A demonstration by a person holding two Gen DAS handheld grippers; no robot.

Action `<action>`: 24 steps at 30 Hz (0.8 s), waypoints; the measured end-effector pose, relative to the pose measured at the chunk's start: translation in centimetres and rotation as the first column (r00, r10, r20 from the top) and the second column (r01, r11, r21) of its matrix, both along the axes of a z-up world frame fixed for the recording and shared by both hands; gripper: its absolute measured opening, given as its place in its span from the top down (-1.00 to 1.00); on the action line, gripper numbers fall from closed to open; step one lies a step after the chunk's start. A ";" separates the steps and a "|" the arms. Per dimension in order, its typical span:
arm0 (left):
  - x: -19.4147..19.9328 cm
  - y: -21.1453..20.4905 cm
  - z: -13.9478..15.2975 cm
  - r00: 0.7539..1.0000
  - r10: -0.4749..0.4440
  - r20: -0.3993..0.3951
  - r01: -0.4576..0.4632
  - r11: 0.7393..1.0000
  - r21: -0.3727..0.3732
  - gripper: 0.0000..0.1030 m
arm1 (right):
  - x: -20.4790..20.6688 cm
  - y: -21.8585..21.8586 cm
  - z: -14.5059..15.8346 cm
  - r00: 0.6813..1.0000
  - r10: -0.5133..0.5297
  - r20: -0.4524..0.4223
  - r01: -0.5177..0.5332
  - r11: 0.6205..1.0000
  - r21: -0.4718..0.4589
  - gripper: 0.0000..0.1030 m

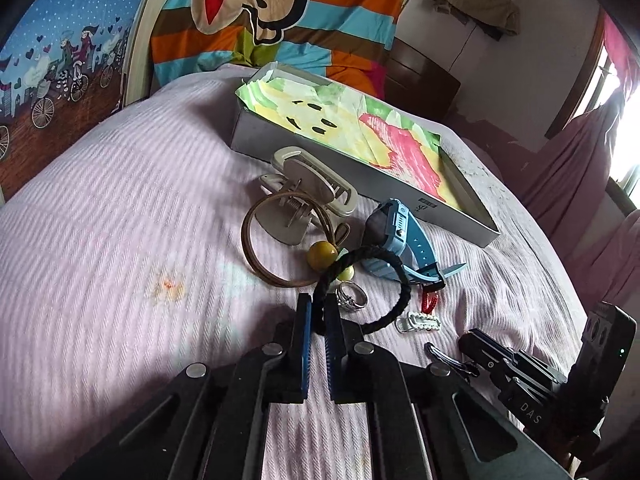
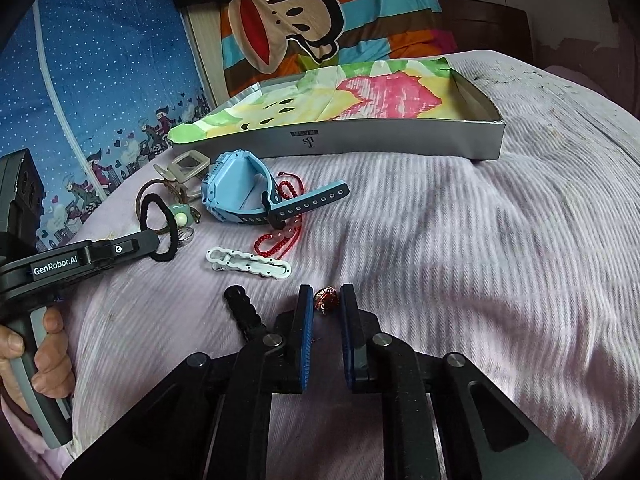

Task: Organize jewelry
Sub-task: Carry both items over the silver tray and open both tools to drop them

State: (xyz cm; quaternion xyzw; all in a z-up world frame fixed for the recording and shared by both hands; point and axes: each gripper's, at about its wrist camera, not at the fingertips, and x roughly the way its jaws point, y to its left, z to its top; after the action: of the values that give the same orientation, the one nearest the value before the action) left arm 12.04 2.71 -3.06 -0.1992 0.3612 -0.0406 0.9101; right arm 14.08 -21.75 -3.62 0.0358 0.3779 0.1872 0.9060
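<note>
Pink ribbed bedspread point(image 1: 120, 208) carries the whole scatter of trinkets. Farthest left in the left wrist view lies a brown cord loop point(image 1: 256, 240) with a mustard bead point(image 1: 319, 252), and on its upper edge rests a beige claw hair clip point(image 1: 308, 188). Next comes the black braided hair tie point(image 1: 384, 280), a loop lying around a silver ring point(image 1: 352, 298). The left gripper point(image 1: 318, 320) has its blue pads drawn nearly together on the near left part of that tie, pinching the braid where it lies on the bedspread. Behind, a shallow grey box point(image 1: 320, 160) lined with crayon-coloured paper sits open. Just in front of its near wall stands the blue watch point(image 1: 400, 240), tipped on its side, its strap reaching right. A red beaded string point(image 1: 430, 302) shows just below the strap, and a white hair clip point(image 1: 418, 322) lies near it.

In the right wrist view a hand point(image 2: 36, 356) at the left edge grips the left tool's handle. Right of the white clip, a black wavy hair clip point(image 2: 244, 308) lies beside the right gripper point(image 2: 326, 300). Its jaws are narrowed around a small red patterned bead point(image 2: 326, 298); whether the pads actually press on it I cannot tell. Farther right, only bare bedspread.
</note>
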 end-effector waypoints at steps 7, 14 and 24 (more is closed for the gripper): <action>-0.9 -1.2 2.1 0.996 -0.034 0.080 0.030 0.998 0.061 0.89 | -0.7 -0.2 1.3 0.997 0.016 0.081 -0.018 0.999 0.029 0.77; 1.7 -2.7 6.0 0.989 -0.051 0.140 0.034 0.993 0.117 0.89 | 2.2 -0.4 4.2 0.984 0.019 0.176 -0.032 0.997 0.070 0.77; 10.7 -0.3 8.3 0.993 0.049 0.110 -0.062 0.991 0.121 0.89 | 11.2 1.7 7.1 0.986 0.005 0.165 -0.028 0.990 0.140 0.77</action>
State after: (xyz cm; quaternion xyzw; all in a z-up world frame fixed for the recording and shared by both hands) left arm 22.77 2.37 5.21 -0.1497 0.3082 -0.0034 0.9395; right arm 25.25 -20.05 3.46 0.0816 0.2879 0.2234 0.9276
